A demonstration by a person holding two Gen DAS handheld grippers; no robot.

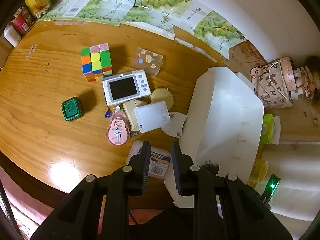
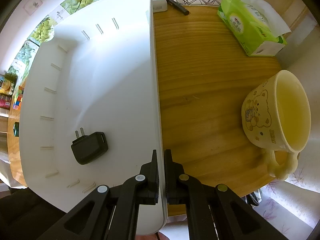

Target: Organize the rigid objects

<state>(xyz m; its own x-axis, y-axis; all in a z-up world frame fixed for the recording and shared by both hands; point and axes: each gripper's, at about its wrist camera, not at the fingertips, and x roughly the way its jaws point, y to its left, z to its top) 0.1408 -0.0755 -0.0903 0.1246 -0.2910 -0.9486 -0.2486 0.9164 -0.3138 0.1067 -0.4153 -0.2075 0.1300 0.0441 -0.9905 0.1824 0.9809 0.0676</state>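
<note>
The right claw [image 2: 161, 167] is nearly closed, its two fingers pinching the right-hand wall of a white bin [image 2: 120, 92], one finger inside and one outside. Inside the bin, near the claw, a black plug adapter [image 2: 89, 147] lies flat, its long axis diagonal, its two prongs pointing up and left, away from the camera. Right of the bin, on the wooden worktop [image 2: 200, 100], stands a cream mug [image 2: 276, 114] with a bear print; farther off lies a green tissue pack [image 2: 250, 26].

The left claw [image 1: 161, 161] hangs open and holds nothing, hovering over a small clear box with a barcode label [image 1: 158, 163], beside the same bin's left wall. Beyond it lies a cluster: a pink correction tape [image 1: 117, 129] with its tip pointing away, a white charger block [image 1: 153, 117], and a white toy camera [image 1: 127, 87] lying screen up, long axis across the view. Farther off are a colour cube [image 1: 96, 62], a green square tin [image 1: 72, 109] and a clear sticker case [image 1: 147, 61].
</note>
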